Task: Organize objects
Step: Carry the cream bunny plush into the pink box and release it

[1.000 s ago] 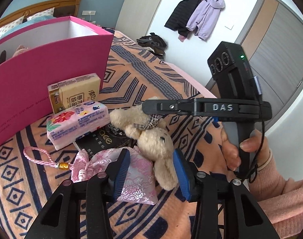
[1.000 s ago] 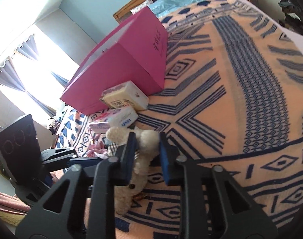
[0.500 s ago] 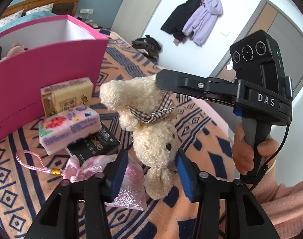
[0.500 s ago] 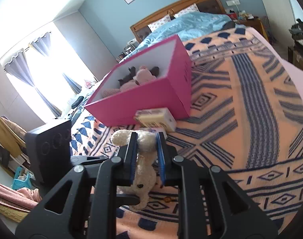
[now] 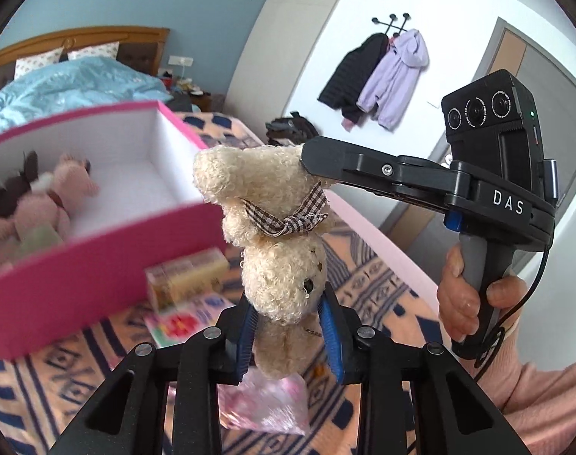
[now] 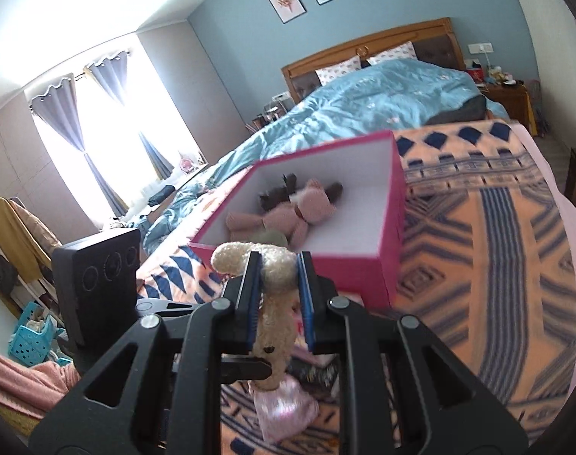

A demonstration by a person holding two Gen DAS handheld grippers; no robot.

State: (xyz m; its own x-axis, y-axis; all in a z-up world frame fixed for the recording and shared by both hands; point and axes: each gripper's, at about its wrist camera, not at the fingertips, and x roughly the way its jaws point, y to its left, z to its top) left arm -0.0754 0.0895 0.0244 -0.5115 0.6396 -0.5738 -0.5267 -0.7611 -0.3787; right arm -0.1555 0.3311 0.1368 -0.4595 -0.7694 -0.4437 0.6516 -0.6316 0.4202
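A cream plush bear (image 5: pixel 276 227) with a checked bow hangs head down in the air. My right gripper (image 6: pixel 276 295) is shut on its upper end; the bear (image 6: pixel 273 326) dangles between the pads. My left gripper (image 5: pixel 288 333) stands open with the bear's head between its blue pads, apparently not pinching. The pink box (image 5: pixel 79 276) with a white inside sits beyond, with plush toys (image 5: pixel 49 197) in it. In the right wrist view the box (image 6: pixel 382 265) lies just ahead of the bear.
On the patterned blanket (image 6: pixel 496 265) lie a yellow tissue pack (image 5: pixel 185 276), a floral pack (image 5: pixel 182 318), a pink lace sachet (image 5: pixel 265 402) and a dark booklet (image 6: pixel 318 375). A blue quilt (image 6: pixel 363 106) covers the far bed. Coats (image 5: pixel 379 76) hang on the wall.
My right gripper has lifted the bear off the blanket and up toward the box's rim. My left gripper has risen with it, its pads now around the bear's head.
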